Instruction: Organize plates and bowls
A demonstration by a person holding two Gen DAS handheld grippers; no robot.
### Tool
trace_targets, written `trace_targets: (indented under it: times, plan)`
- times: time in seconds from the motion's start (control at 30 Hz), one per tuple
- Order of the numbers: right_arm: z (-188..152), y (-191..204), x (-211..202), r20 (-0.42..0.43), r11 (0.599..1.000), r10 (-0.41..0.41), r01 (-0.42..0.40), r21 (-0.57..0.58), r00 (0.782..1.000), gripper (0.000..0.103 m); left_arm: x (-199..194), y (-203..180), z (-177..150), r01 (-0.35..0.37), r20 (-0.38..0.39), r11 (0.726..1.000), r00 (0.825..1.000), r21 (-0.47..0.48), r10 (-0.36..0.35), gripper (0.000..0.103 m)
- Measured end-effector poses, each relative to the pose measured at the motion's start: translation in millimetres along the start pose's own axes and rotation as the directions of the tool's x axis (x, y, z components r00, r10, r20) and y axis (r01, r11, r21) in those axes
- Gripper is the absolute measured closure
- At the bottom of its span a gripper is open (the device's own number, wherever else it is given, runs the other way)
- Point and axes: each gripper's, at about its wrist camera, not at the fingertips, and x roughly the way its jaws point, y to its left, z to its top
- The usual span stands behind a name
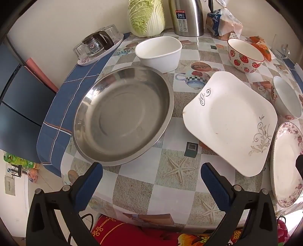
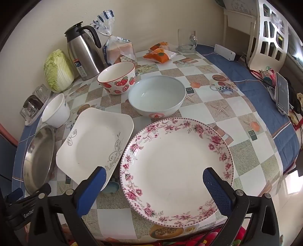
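Observation:
On the checked table lie a steel basin, a square white plate and a round flowered plate in a row. Behind them stand a plain white bowl, a strawberry bowl and a wide pale bowl. My left gripper hangs open above the table's near edge, between the basin and the square plate, nothing between its blue pads. My right gripper is open over the near half of the flowered plate, not touching it.
Along the back wall stand a cabbage, a steel kettle, a bread bag, orange snack packets and a glass mug. A tray of glasses sits far left. A phone and cables lie at the right edge.

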Motion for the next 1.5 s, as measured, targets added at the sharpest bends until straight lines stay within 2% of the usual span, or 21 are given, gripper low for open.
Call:
trace_targets:
  times: [0.93,1.07,1.23,1.33,1.5]
  plan:
    - [-0.5,0.0,0.8,-0.003,1.0,-0.005,0.005,-0.003,1.0,0.0,3.3,-1.4,-0.8,0.007,-0.001,1.0,1.0,-0.005,-0.007,0.0]
    - [0.2,3.6,1.8,-0.006,1.0,-0.013,0.012,-0.017,1.0,0.0,5.7,-1.3,-1.9,0.024,0.003,1.0,1.0,-0.011,-0.024,0.0]
    - [-0.8,7.5,1.8,0.006,0.999,-0.018,0.018,-0.03,1.0,0.0,5.7,0.7,-0.6,0.086,0.009,0.996,0.996,-0.039,-0.086,0.0]
    - [-1.4,10.4,2.3,0.012,0.999,-0.02,0.02,-0.039,1.0,0.0,5.7,2.2,-0.1,0.064,0.006,0.997,0.998,-0.034,-0.064,0.0]
    - [-3.1,17.1,4.6,0.001,0.998,-0.017,0.017,-0.055,1.0,0.0,7.9,8.9,1.1,0.066,0.002,0.996,0.998,-0.053,-0.066,0.0]
